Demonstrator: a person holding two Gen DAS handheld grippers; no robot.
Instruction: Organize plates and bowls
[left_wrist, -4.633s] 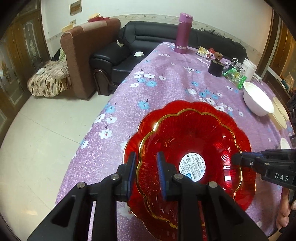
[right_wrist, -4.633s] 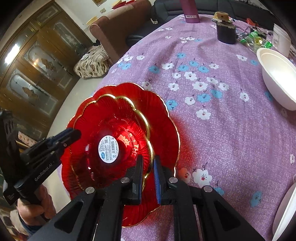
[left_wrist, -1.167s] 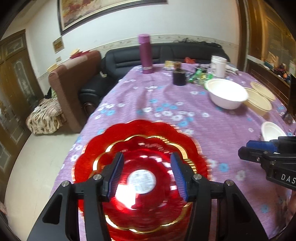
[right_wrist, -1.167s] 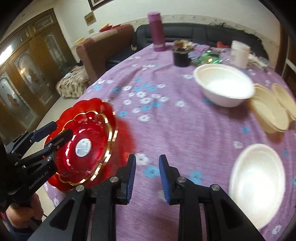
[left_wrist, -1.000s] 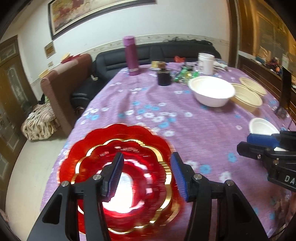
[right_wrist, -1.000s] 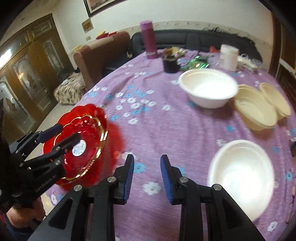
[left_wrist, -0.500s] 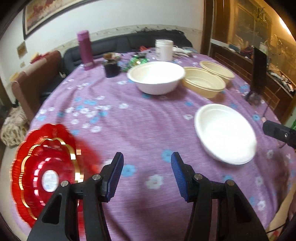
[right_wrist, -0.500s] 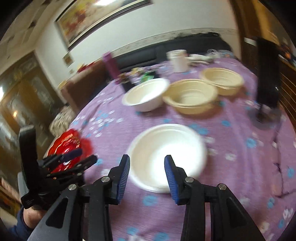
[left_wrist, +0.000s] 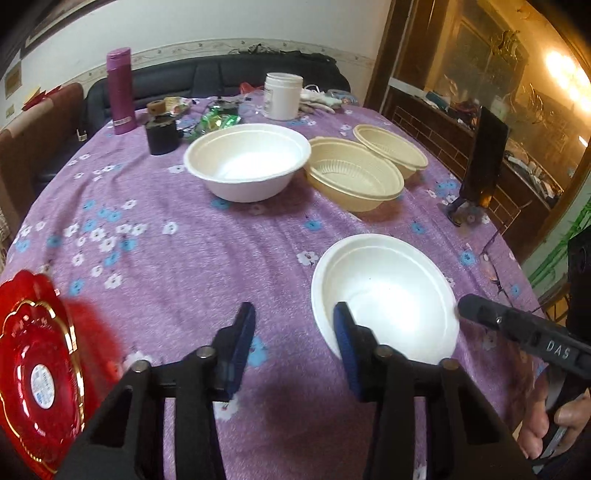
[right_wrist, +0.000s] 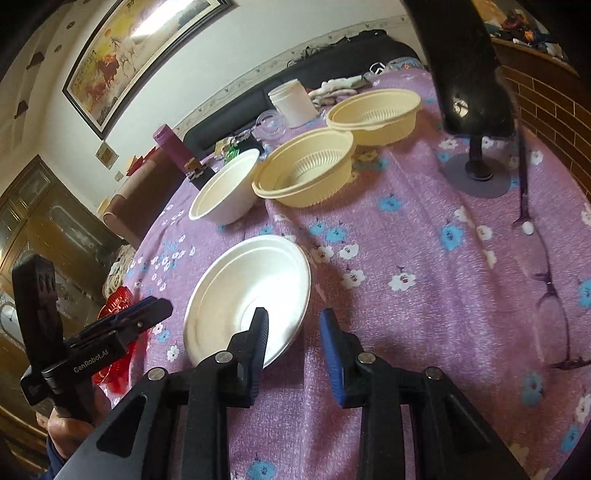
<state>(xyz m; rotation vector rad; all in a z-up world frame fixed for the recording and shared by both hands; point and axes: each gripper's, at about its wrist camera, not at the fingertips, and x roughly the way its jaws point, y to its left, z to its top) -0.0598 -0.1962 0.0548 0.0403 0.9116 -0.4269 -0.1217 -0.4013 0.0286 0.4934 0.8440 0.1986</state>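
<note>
Purple flowered tablecloth, white bowl

Domestic living and dining room. Round table under a purple flowered tablecloth, set with disposable bowls, a magenta thermos and a white jar; black leather sofa and brown armchair against the wall behind. Framed horse painting above, carved wooden glass-fronted cabinets to the side.
</note>
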